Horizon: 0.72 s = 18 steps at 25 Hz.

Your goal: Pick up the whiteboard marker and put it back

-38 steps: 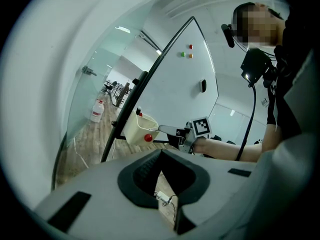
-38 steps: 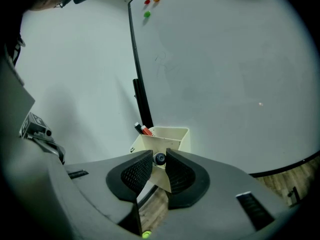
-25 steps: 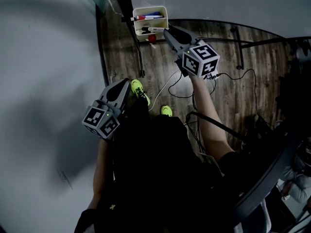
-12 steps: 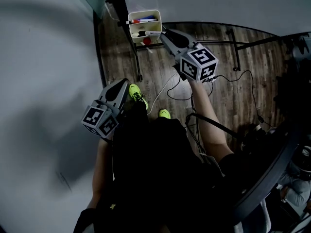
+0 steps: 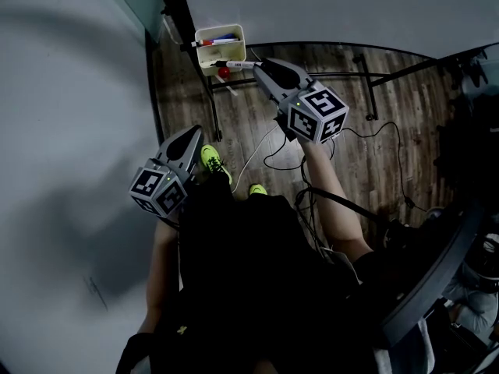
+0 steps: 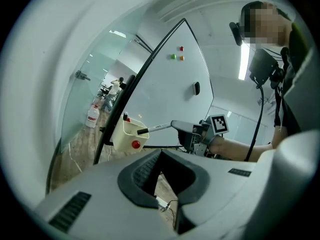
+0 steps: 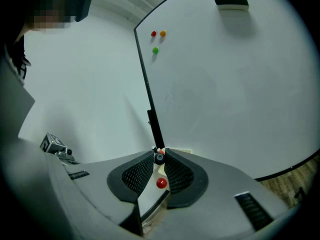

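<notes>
My right gripper (image 5: pixel 257 65) is shut on a whiteboard marker (image 5: pixel 240 65), white-bodied with a black cap. The marker points at the near edge of a cream holder box (image 5: pixel 221 44) hung on the whiteboard frame. The left gripper view shows the marker (image 6: pixel 156 128) sticking out of the right gripper (image 6: pixel 177 125) just over the box (image 6: pixel 125 136). In the right gripper view the marker (image 7: pixel 159 157) shows end on between the pads of the gripper (image 7: pixel 159 154). My left gripper (image 5: pixel 195 135) hangs lower left, shut and empty (image 6: pixel 161 153).
The box holds other markers (image 5: pixel 222 40) and carries a red magnet (image 5: pixel 224 72). The whiteboard (image 7: pixel 225 84) bears three magnets and an eraser (image 7: pixel 231 1). Stand legs and cables (image 5: pixel 366 131) cross the wood floor. A bottle (image 6: pixel 92 116) stands by the glass wall.
The right gripper has risen a little with the marker in it, and the head view has shifted. The left gripper has stayed where it was.
</notes>
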Motion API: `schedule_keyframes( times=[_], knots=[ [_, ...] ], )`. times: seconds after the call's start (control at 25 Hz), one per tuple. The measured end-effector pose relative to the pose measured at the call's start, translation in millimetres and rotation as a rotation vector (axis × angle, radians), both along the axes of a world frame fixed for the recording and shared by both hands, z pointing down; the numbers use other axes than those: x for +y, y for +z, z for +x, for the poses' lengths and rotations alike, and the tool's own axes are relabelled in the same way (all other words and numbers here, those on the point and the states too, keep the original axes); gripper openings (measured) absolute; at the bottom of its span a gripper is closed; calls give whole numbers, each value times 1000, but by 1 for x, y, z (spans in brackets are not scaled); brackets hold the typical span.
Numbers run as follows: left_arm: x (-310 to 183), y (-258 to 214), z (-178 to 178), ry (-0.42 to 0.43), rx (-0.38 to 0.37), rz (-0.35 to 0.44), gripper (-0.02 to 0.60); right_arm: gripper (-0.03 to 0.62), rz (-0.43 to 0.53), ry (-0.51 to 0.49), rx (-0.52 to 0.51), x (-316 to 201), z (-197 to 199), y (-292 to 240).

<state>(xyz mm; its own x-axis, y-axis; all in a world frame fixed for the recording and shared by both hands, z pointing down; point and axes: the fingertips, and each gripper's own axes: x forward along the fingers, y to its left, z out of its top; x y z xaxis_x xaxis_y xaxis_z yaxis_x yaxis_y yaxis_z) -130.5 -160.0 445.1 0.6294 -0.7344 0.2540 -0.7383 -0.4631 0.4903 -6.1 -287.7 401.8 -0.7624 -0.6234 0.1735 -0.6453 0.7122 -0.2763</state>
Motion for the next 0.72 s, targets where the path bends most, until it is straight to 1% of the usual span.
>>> schedule_keyframes(
  times=[0.16, 0.32, 0.44, 0.72],
  knots=[
    [0, -3, 7, -11, 13, 5, 32, 73, 10, 1, -22, 7, 9, -12],
    [2, -6, 15, -16, 11, 20, 32, 72, 29, -10, -37, 18, 15, -27],
    [5, -11, 20, -23, 26, 26, 32, 72, 39, -16, -57, 28, 20, -39],
    [8, -12, 32, -22, 42, 39, 32, 74, 77, -38, -84, 50, 26, -63]
  ],
)
